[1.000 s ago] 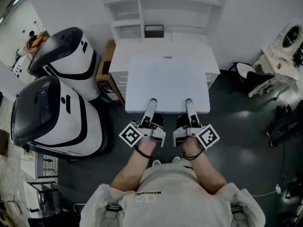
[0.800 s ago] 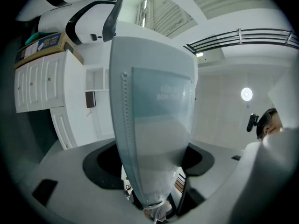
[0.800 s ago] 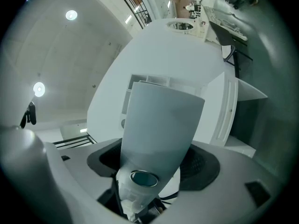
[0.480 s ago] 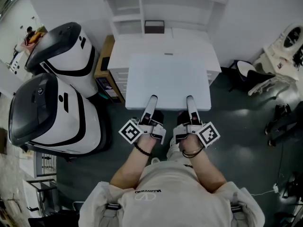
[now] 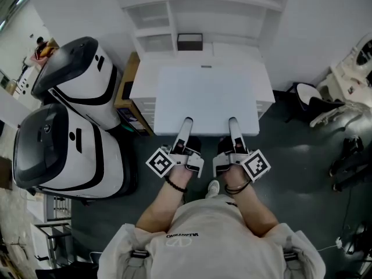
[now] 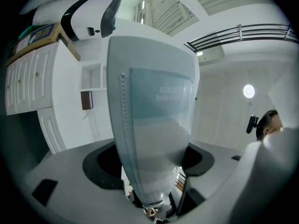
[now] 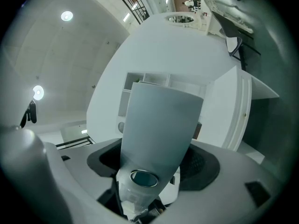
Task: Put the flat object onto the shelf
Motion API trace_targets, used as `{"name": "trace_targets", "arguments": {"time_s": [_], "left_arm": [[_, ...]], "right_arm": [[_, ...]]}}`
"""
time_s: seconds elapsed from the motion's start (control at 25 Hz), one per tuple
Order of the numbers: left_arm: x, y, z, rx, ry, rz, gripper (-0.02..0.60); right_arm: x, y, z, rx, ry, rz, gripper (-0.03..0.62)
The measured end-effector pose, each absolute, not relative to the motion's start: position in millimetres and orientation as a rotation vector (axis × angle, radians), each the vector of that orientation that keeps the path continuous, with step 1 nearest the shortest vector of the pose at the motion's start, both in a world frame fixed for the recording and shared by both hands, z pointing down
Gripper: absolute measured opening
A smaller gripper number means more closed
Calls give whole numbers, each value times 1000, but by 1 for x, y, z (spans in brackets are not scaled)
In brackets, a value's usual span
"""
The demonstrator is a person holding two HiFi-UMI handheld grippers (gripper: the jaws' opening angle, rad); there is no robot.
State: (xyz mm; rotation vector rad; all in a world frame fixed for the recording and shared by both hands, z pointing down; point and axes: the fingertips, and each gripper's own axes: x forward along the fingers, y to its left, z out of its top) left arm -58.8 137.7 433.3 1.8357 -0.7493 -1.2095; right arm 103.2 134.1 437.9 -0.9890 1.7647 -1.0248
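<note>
Both clamp board (image 5: 206, 95) at near edge, jaws wide: left gripper (image 5: 187, 123) & right gripper (image 5: 232, 122), side by side, pointing fwd, tilted slightly up.

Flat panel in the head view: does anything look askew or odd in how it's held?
Nothing stands out. The flat panel sits square to the shelf, with the left gripper and right gripper clamped on its near edge, one either side of its middle. No damage shows.

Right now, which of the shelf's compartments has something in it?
The lower middle compartment: a dark box sits in it, while the other visible compartments of the shelf look empty.
</note>
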Motion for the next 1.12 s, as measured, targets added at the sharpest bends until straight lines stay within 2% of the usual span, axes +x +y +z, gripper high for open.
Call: {"name": "trace_targets", "arguments": {"time_s": [0.52,1.12], "left_arm": [[3,48,425,1833,-825,-1214,330],[16,-7,422,1857,-843,-1190,330]], "right_arm": [[163,32,430,-921,1788,-1061,342],[175,-22,431,-891,1758,-1086,342]]}}
